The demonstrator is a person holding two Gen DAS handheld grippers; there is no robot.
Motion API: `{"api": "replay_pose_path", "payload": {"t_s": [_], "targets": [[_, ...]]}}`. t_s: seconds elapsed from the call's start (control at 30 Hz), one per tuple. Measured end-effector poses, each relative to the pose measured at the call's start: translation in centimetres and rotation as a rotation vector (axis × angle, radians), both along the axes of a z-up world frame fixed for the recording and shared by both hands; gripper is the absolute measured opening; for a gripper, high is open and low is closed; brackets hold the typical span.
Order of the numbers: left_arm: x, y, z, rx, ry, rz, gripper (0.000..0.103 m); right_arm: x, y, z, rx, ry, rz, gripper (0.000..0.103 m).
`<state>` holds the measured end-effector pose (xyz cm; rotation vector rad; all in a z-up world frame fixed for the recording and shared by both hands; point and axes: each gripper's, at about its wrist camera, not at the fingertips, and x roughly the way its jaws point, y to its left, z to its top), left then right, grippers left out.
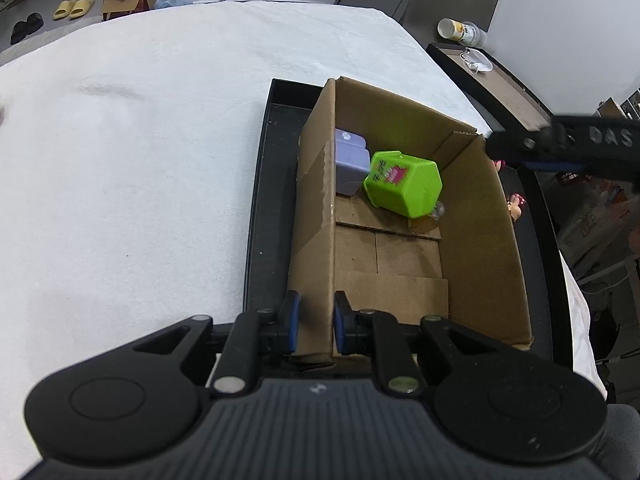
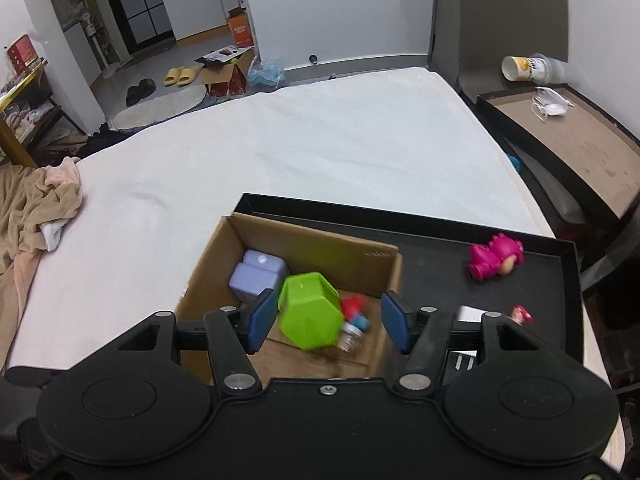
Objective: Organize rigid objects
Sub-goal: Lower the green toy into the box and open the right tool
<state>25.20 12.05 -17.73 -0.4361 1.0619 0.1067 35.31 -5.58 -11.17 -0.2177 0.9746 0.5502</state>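
While the left tongs (image 1: 314, 326) clamp the cardboard box (image 1: 316, 184) wall, the right tongs (image 2: 328, 322) stand apart above the green cup (image 2: 310, 312), with the pink toy (image 2: 496, 260) at two o'clock.

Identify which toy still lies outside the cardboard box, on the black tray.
The pink figure; the green bin and lilac container are inside the box.
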Motion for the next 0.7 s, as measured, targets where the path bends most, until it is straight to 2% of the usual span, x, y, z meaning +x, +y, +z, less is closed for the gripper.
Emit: {"api": "replay_pose_path", "payload": {"t_s": [0.33,0.7], "targets": [[0.1,-0.1,0.0,0.009,0.005,-0.003,0.016,-0.1,-4.9,0.2,0.027,0.0,-0.081,0.061],[0.4,-0.7,-0.1,0.034,0.02,-0.01,0.016,-0.1,-9.6,-1.0,0.036,0.026,-0.156,0.061]]}}
